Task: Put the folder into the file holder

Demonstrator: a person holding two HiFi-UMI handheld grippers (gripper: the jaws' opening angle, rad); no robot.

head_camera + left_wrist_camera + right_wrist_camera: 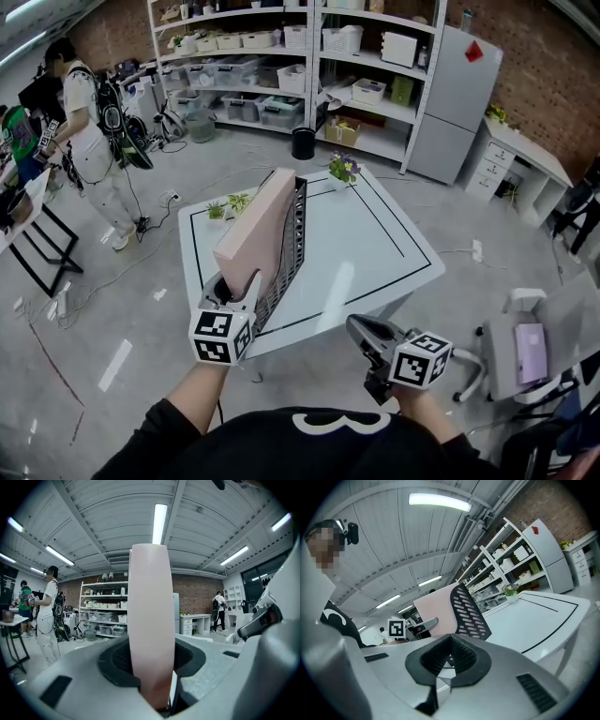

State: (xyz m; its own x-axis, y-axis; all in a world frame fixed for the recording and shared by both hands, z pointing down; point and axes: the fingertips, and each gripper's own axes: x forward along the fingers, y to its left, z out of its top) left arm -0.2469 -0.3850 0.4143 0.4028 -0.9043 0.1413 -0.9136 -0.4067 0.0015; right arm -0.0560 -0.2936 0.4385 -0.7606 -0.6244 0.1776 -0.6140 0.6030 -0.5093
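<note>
Nearest, my right tongs (pixel 364 330): jaws together, nothing in them, just off the white table (pixel 375 246). My left tongs (pixel 236 289): clamped on the lower end of the pink folder (pixel 255 234). The folder tilts up, flat against the black mesh file holder (pixel 292 246) on the table. At the far corner: flower pot (pixel 342 170).

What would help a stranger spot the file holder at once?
Look at the white table with the black line round its top. At its near left edge stands the file holder, upright. It is black and full of slotted holes, unlike the plain pink folder right beside it.
</note>
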